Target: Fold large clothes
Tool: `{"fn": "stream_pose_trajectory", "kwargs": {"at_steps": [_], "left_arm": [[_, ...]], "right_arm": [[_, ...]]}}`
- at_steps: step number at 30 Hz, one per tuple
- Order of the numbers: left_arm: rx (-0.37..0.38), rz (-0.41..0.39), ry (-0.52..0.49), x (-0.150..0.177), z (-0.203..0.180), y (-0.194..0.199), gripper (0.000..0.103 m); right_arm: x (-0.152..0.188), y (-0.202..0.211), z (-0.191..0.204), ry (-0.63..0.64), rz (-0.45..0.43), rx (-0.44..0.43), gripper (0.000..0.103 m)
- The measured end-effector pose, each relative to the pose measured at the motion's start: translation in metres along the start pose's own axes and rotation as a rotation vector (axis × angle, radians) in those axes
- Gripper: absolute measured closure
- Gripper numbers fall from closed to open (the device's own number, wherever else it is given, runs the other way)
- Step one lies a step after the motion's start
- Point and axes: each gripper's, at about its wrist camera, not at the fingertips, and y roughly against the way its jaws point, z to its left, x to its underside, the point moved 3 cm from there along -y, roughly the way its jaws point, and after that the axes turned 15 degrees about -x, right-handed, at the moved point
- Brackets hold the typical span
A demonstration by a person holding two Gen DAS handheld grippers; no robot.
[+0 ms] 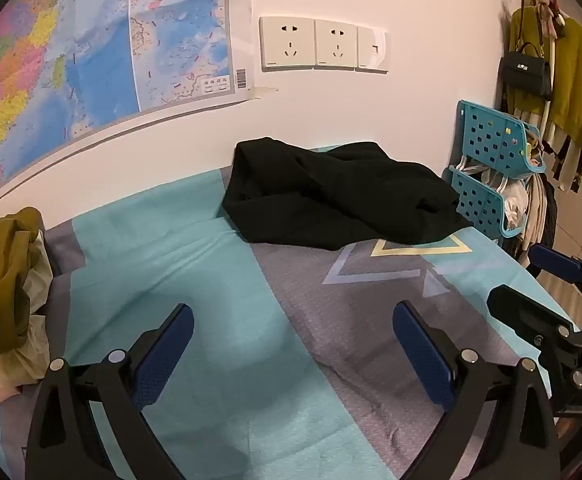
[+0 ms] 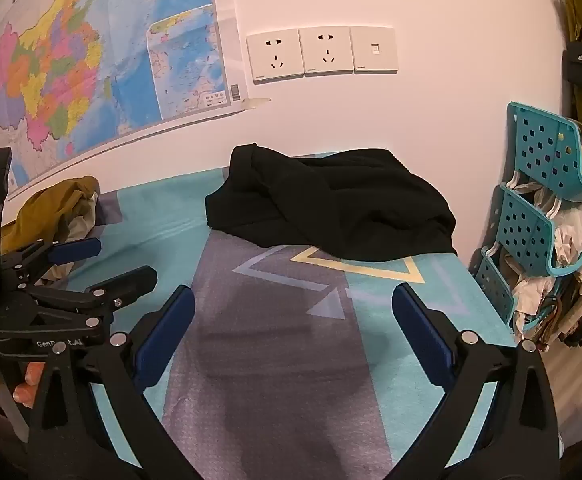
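The room light is warm and rather soft, so the wall (image 1: 411,120) looks a little pink. Under my grippers I see soft grey shadows on the bed cover (image 2: 275,344). Both views bend strongly at the edges, with dark corners. The map (image 1: 91,60) shows pale glare. The black garment (image 2: 331,208) loses detail.

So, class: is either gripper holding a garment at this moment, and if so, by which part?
Nothing is held. The left gripper and right gripper are both open over the bedsheet, short of the crumpled black garment.
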Motion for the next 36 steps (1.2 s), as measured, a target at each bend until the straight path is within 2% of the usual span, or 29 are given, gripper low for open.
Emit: {"fn": "stream_pose_trajectory", "kwargs": {"at_steps": [10,36], "left_arm": [[0.005,-0.018,0.016,-0.0026,0.0013,0.0022,0.007],[0.012,-0.006,0.020,-0.0018,-0.0031,0.0010,0.007]], "right_arm": [[-0.0003,0.0008,-0.0009,-0.002,-0.006,-0.003,0.006],[0.0006,0.0009,-0.0027,-0.008,-0.002,0.000,0.006]]}}
